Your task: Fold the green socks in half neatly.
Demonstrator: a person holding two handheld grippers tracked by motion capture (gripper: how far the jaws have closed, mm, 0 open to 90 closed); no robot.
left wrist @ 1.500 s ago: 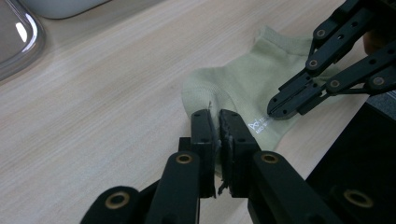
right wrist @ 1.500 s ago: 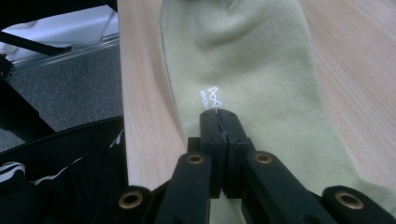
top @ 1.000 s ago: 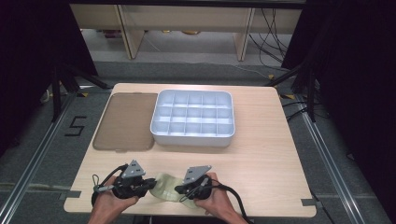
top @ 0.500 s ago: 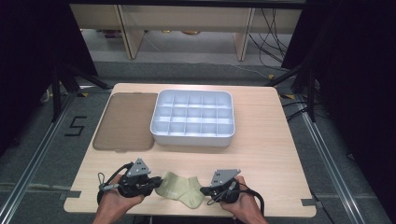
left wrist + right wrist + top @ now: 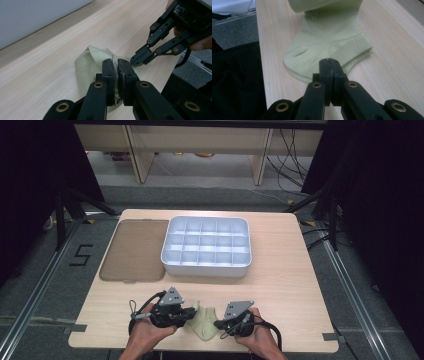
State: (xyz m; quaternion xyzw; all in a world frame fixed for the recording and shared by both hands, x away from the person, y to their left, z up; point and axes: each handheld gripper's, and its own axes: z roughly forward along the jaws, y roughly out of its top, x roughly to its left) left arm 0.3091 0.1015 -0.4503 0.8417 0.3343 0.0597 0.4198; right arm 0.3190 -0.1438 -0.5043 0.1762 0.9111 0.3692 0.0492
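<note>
A pale green sock (image 5: 204, 322) lies on the wooden table (image 5: 280, 285) near its front edge, between my two grippers. My left gripper (image 5: 192, 315) is shut on the sock's left part; in the left gripper view its jaws (image 5: 117, 61) pinch a fold of the sock (image 5: 87, 62). The right gripper (image 5: 217, 325) is shut at the sock's right edge. In the right gripper view its closed tips (image 5: 329, 61) sit on the near edge of the sock (image 5: 324, 40), beside the ribbed cuff (image 5: 354, 48). The left gripper view also shows the right gripper (image 5: 135, 61) touching the sock.
A white compartment tray (image 5: 205, 267) with several empty cells stands at the middle back of the table. A brown flat lid (image 5: 132, 250) lies to its left. Bare wood stretches right of the grippers. The table's front edge runs just under both hands.
The right gripper swung out to the right, spreading the sock, then came back a little toward it. The left gripper stayed put, shut on the sock.
</note>
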